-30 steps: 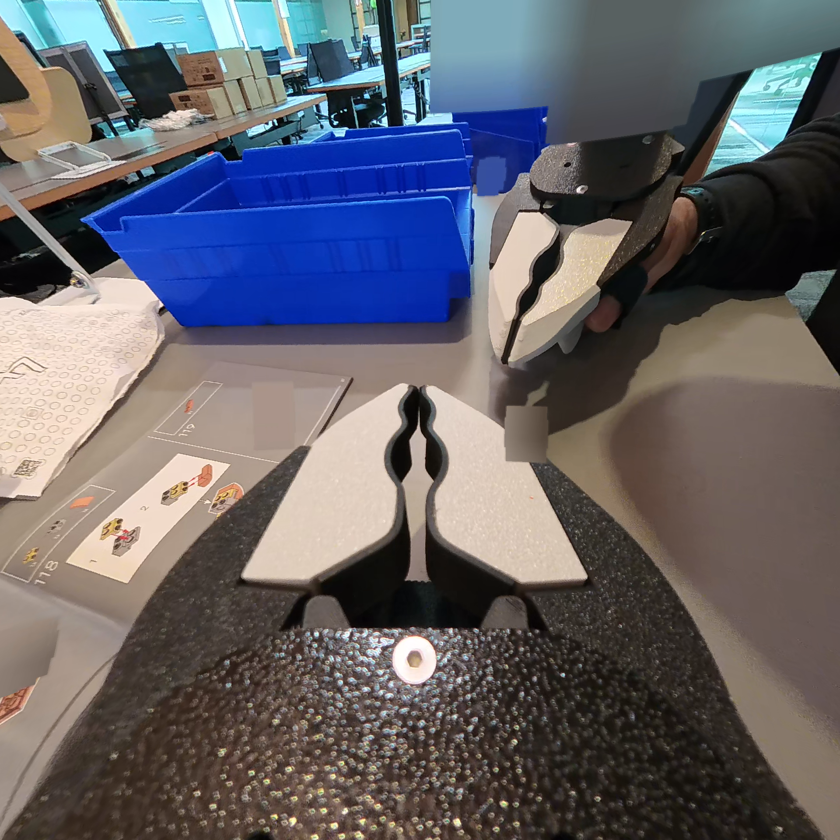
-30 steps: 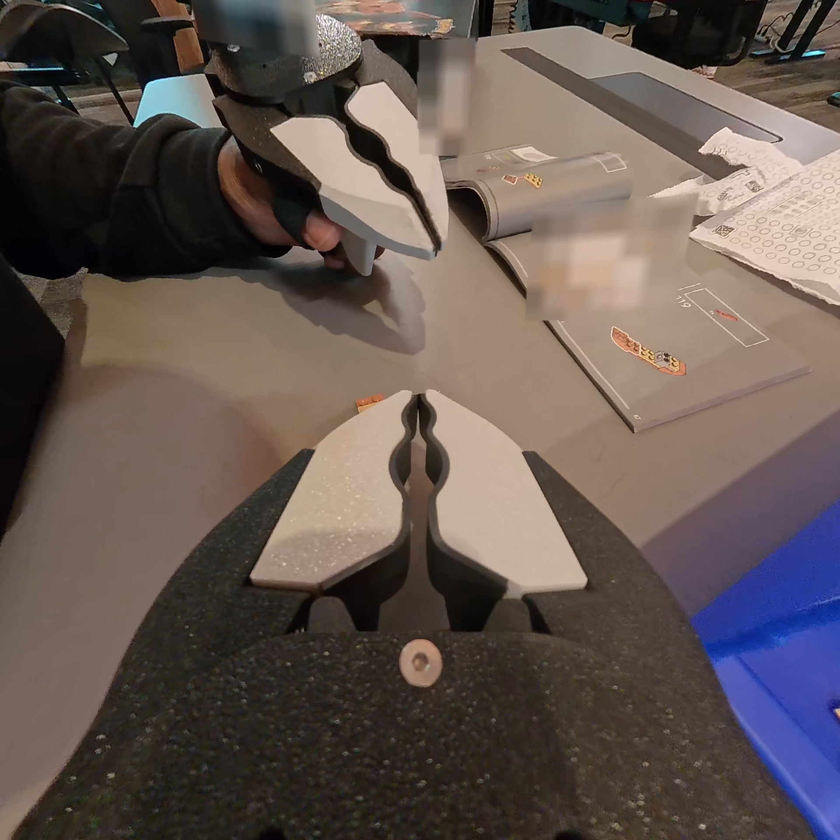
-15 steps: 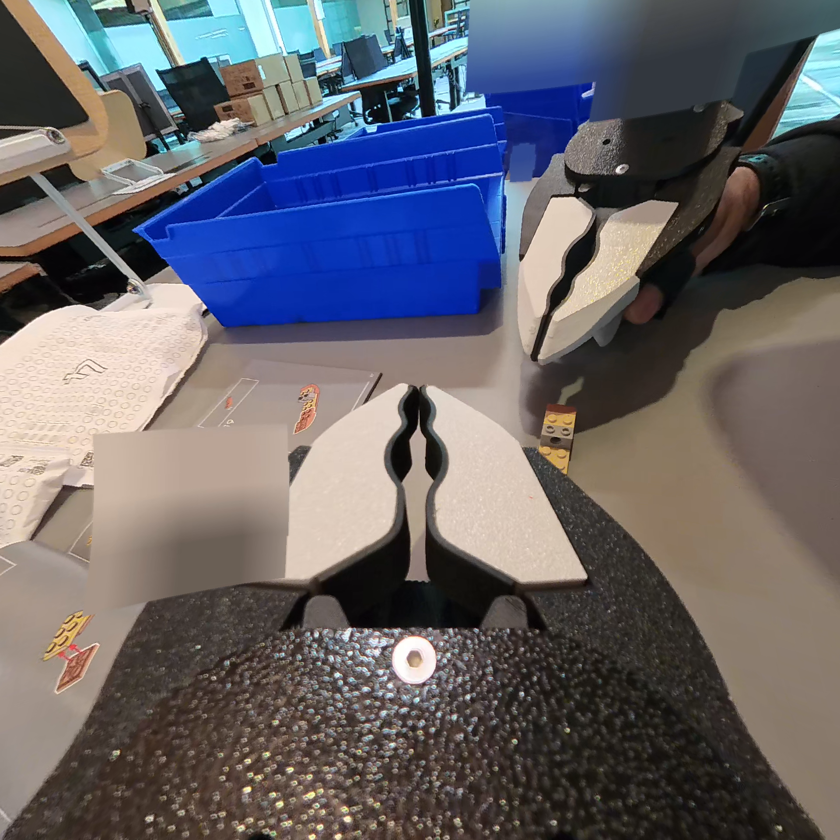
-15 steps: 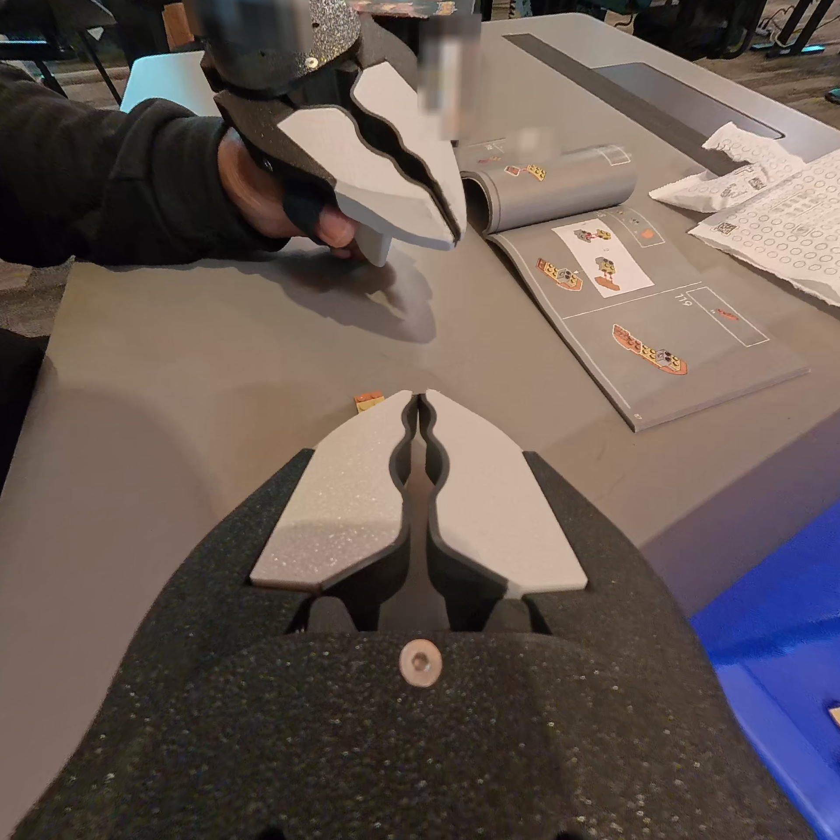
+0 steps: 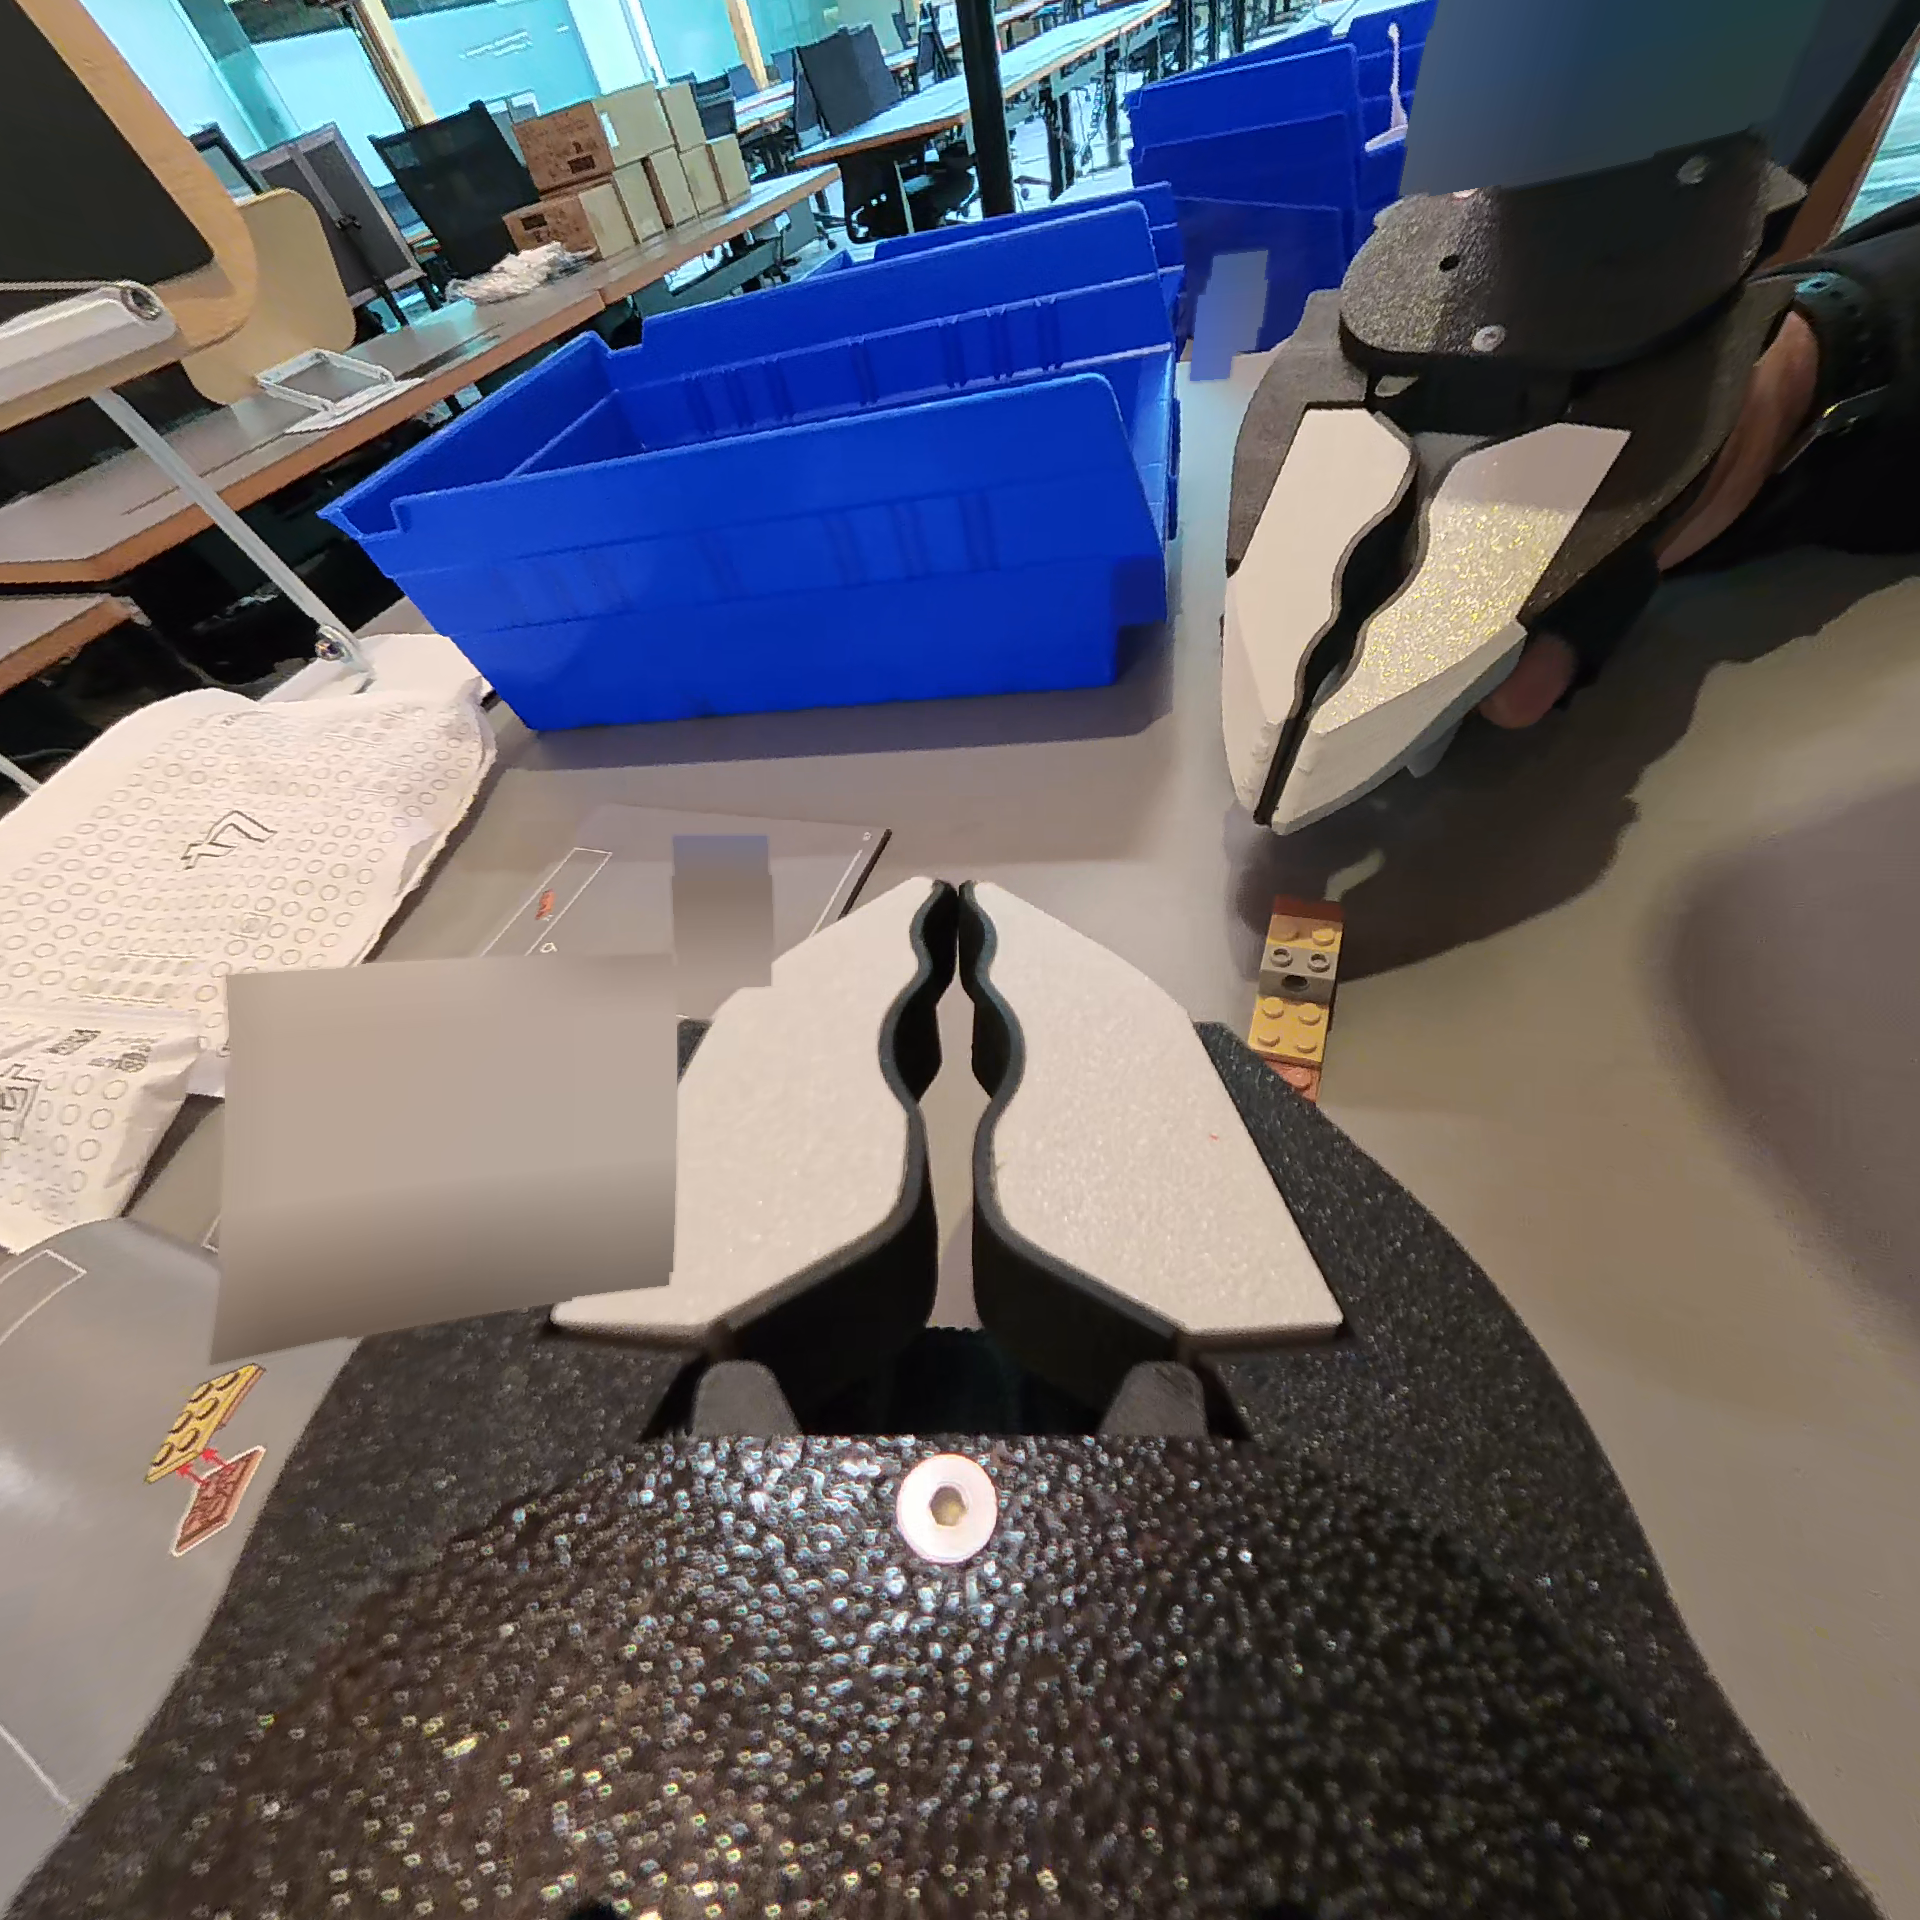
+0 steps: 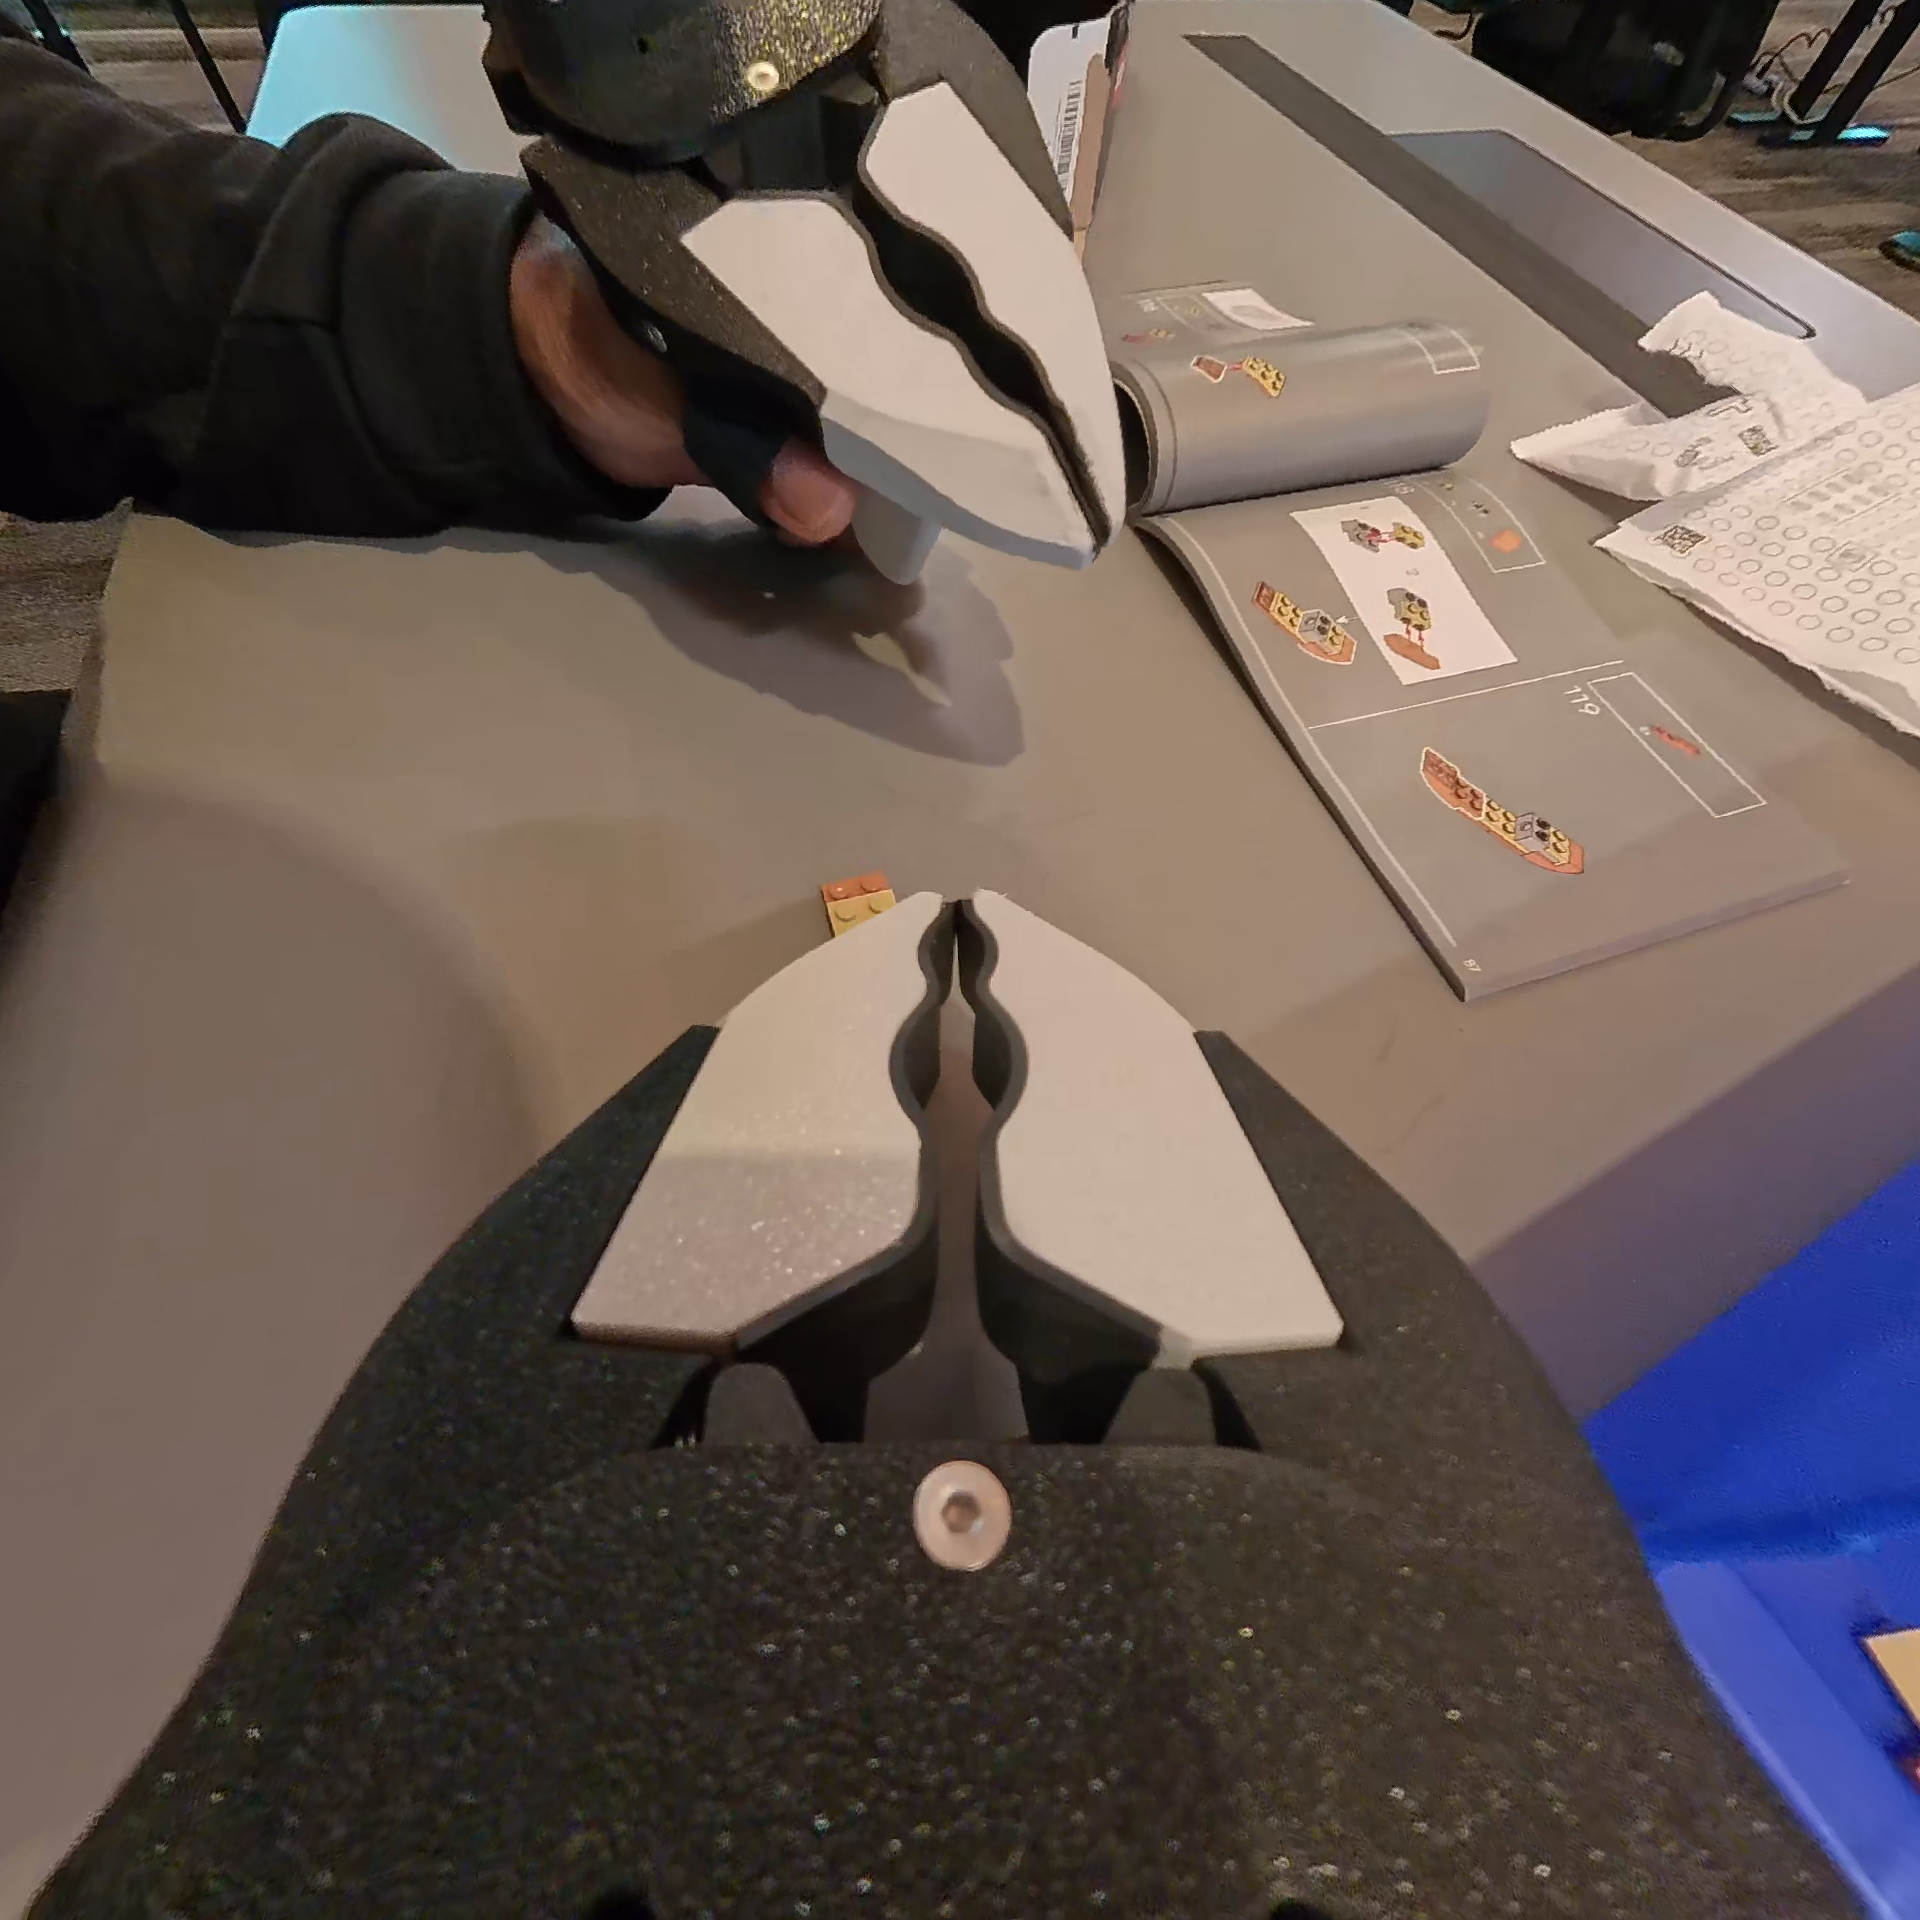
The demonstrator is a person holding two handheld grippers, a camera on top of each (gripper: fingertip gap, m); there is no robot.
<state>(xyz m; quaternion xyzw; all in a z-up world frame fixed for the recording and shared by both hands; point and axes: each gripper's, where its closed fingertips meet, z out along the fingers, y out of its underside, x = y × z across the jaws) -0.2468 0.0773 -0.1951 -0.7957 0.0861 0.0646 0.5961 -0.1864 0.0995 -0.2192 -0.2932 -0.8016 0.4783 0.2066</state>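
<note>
Brick strip, a small tan, grey and brown toy piece, lies flat on the grey table between our two grippers. Its long axis runs near to far. It sits just right of our left gripper and just below the tip of our right gripper, which is nearer. Both have their jaws closed on nothing. An open instruction booklet lies far left, with blue bins beyond.
</note>
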